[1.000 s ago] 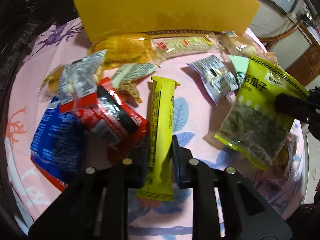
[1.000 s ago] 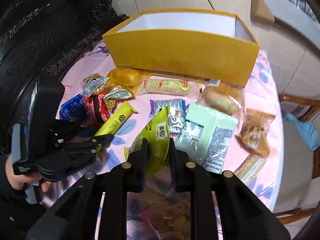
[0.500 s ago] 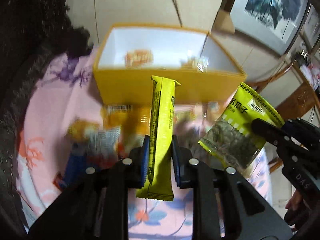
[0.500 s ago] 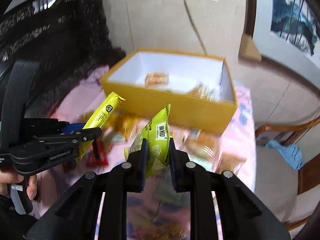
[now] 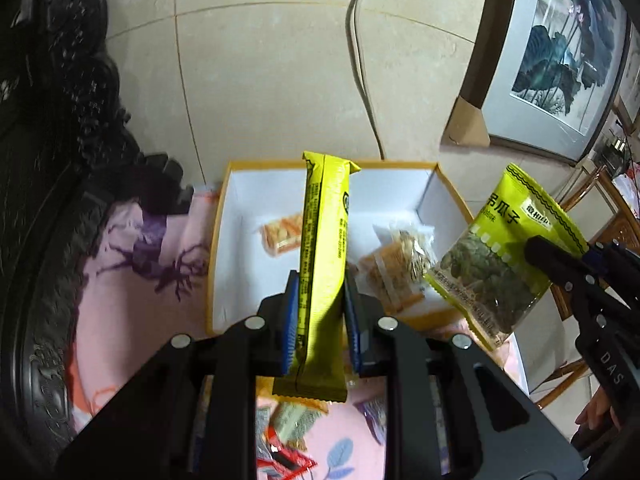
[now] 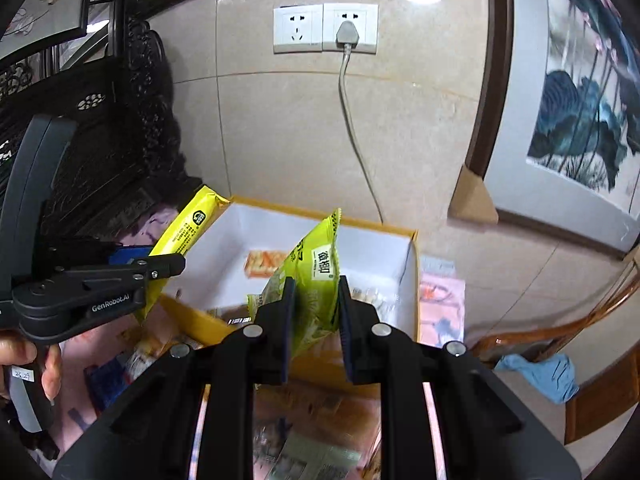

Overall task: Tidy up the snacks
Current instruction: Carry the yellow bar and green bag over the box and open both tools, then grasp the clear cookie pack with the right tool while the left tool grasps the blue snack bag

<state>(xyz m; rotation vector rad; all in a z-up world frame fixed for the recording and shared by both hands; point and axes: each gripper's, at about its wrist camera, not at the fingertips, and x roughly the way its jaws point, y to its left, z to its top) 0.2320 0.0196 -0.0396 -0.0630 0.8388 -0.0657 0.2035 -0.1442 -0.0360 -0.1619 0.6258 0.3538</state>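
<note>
My left gripper (image 5: 318,314) clamps yellow bar (image 5: 324,264), held above near edge of yellow box (image 5: 214,248). My right gripper (image 6: 314,320) clamps green seed pouch (image 6: 314,280) over box's near right corner. Advice: move both deeper over bare white floor, lower, release clear of packets inside.

Yellow bar (image 5: 324,264), lime-green seed pouch (image 5: 496,264), yellow white-lined box (image 5: 240,216), pink floral tablecloth (image 5: 140,280).

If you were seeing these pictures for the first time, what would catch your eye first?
The long yellow snack bar, clamped upright in the left claw above the open yellow box. To its right, the green seed packet is gripped by the right claw, also near the box.
</note>
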